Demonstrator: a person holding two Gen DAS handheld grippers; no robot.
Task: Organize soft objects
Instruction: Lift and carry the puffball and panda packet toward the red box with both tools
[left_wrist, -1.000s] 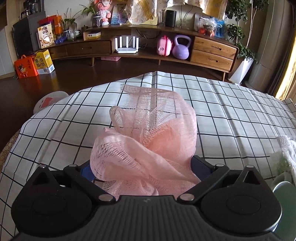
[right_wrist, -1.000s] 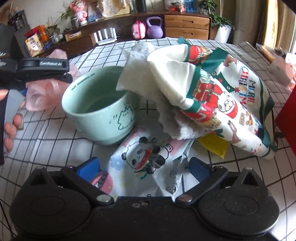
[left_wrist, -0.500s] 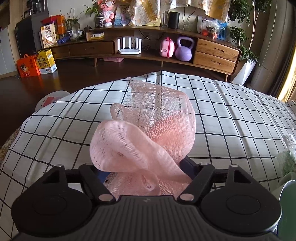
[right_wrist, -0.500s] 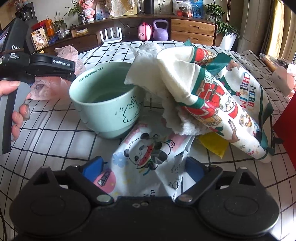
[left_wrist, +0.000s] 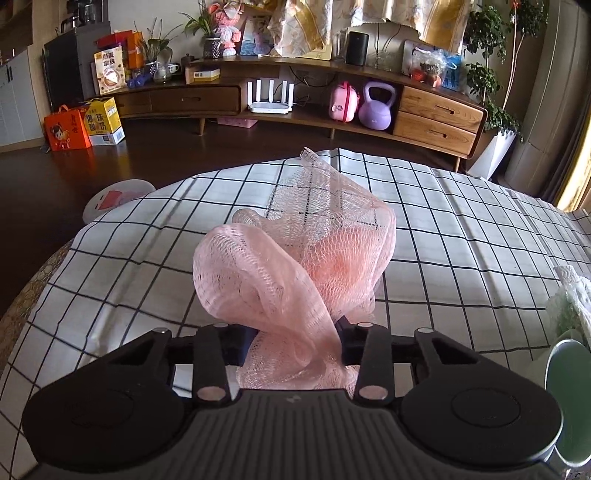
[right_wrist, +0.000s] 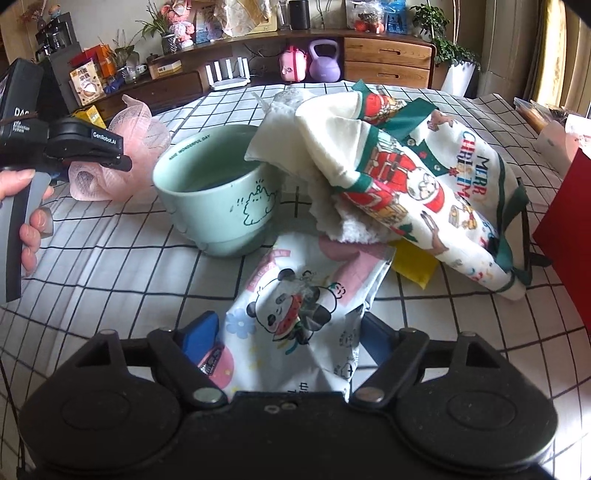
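We see a crumpled pink mesh bath pouf (left_wrist: 295, 266) near the checked tablecloth's (left_wrist: 461, 258) far edge; our left gripper's (left_wrist: 295, 336) jaws are closing, pinching its bunched netting.

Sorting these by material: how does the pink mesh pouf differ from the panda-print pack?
The pink mesh pouf is see-through netting bunched into loose loops; the panda-print pack is opaque, smooth, printed film. The pouf stands up between the left gripper as its fingers close; the pack lies flat on the checked cloth between the right gripper, whose fingers are closing too. The pouf is one colour; the pack carries pictures and text. Both look soft and light.
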